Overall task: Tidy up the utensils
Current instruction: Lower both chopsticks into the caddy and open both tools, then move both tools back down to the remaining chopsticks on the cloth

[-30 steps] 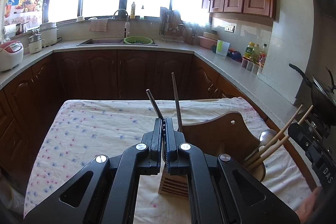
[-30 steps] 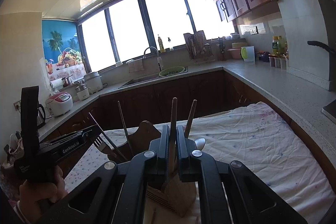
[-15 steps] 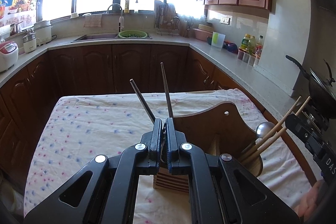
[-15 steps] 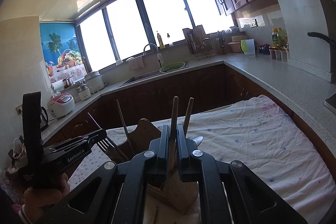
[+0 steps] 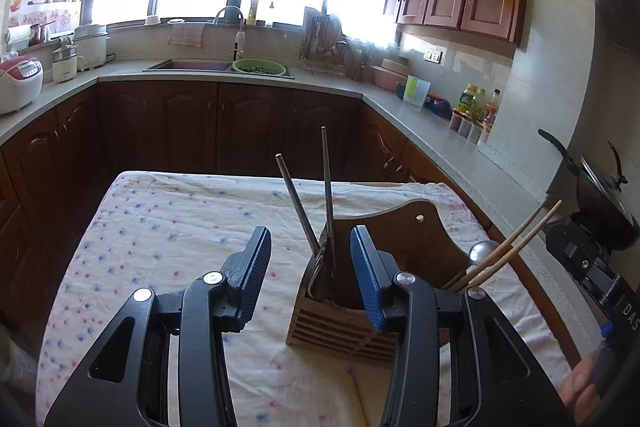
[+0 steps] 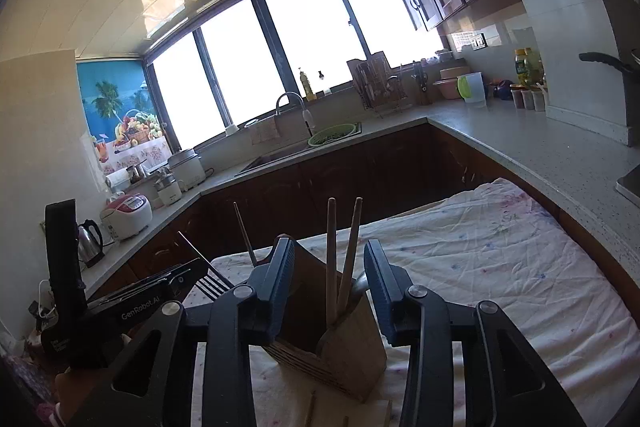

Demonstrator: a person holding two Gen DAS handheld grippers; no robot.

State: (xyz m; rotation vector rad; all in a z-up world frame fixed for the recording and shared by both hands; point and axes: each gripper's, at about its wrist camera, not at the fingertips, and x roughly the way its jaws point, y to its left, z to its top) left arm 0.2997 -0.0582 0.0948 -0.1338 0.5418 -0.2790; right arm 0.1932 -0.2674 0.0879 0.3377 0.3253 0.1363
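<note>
We hold two black grippers over a table covered with a floral cloth (image 5: 168, 227). Our left gripper (image 5: 311, 273) is released, its blue-padded jaws spread wide and holding nothing. Between the jaws, toward 1 o'clock, stands the wooden utensil holder (image 5: 396, 239). Two metal chopsticks (image 5: 327, 199) rise from its left compartment, leaning slightly apart, with a fork's tines low beside them. At 3 o'clock in the left wrist view, two wooden chopsticks (image 5: 516, 243) tilt out of the holder's right compartment next to a metal spoon (image 5: 482, 251).

Our right gripper (image 6: 330, 287) is also released, jaws wide apart and gripping nothing. Directly between them, at 12 o'clock, the two wooden chopsticks stand in the holder, free of both pads. At 9 o'clock in the right wrist view we see the left gripper's body from the side, beside the fork (image 6: 212, 285).
</note>
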